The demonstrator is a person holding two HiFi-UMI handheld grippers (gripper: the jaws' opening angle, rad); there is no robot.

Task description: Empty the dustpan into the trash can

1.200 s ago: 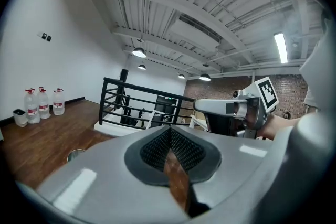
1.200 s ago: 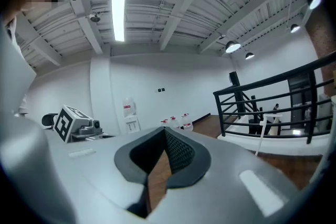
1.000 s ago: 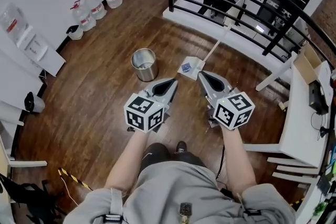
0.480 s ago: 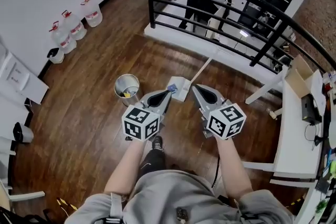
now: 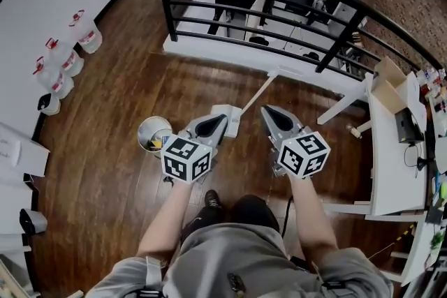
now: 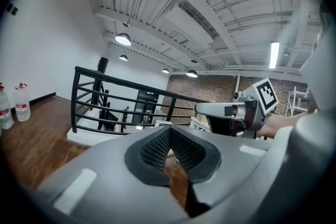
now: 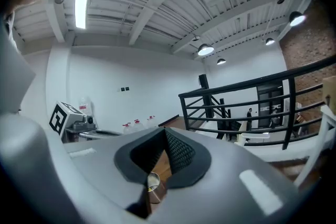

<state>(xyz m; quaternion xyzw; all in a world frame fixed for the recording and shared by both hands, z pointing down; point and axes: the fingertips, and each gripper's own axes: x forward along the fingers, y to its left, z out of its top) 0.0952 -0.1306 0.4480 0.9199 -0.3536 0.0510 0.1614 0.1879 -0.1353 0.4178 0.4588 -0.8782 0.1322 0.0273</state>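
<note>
Jaws on your left gripper (image 5: 215,123) and right gripper (image 5: 272,115) are shut tight and empty, as the dustpan (image 5: 231,112) by the trash can (image 5: 141,136) waits untouched

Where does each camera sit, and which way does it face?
Head view: on the person's head, facing down at trash can, dustpan; shows arms, left hand-held gripper, right hand-held gripper.
Left gripper view: on that gripper, facing railing; shows its jaws, the right one.
Right gripper view: likewise, facing white wall; shows its jaws, left one.
All share the railing.
</note>
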